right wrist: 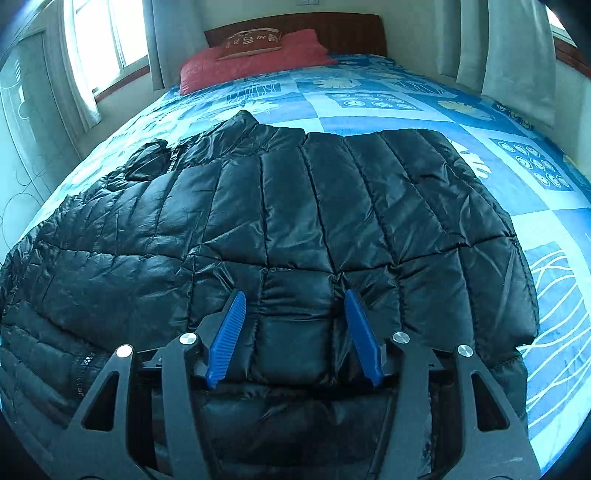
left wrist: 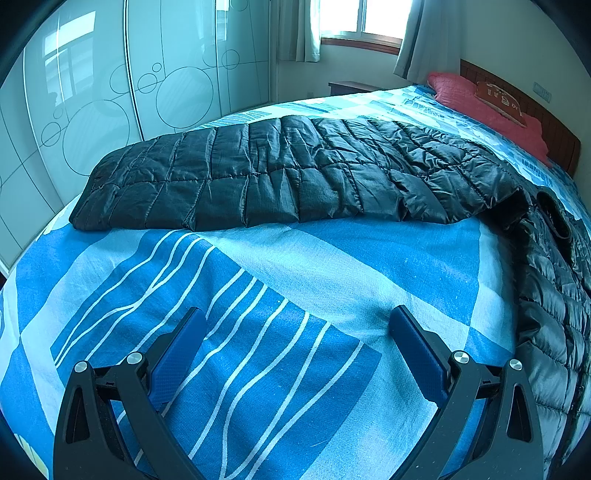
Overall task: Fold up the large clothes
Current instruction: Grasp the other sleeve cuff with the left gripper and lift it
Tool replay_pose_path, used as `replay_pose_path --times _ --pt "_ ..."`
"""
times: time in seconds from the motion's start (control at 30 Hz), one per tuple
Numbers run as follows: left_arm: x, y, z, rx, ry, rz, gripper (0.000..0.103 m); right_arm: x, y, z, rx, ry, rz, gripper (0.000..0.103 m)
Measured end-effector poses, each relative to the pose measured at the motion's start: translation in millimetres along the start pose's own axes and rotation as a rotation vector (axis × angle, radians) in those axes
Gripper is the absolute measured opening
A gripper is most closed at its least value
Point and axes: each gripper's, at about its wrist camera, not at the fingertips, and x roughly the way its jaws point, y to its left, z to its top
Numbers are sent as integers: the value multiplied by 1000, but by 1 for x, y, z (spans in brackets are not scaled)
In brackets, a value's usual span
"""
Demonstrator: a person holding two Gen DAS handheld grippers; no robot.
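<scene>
We see a black quilted puffer jacket [right wrist: 295, 221] spread flat on a bed covered by a blue patchwork sheet [left wrist: 295, 258], one sleeve [left wrist: 258, 173] stretched out sideways. Our left tongs [left wrist: 297, 325] stand wide above bare sheet, near the sleeve's edge. Our right tongs [right wrist: 295, 306] are partly parted, a puffed jacket panel bulging between the blue pads. A red pillow [right wrist: 255, 62] lies against the wooden headboard [right wrist: 332, 29]; curtained windows [left wrist: 354, 18] light the room.
</scene>
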Motion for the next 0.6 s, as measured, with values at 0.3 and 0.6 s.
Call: replay_pose_path --times 0.3,0.6 --pt "-5 14 7 -71 14 -90 99 0 1 -5 -5 -18 -3 57" --pt "0 71 31 -269 -18 -140 99 -1 0 -6 -7 -21 -4 57"
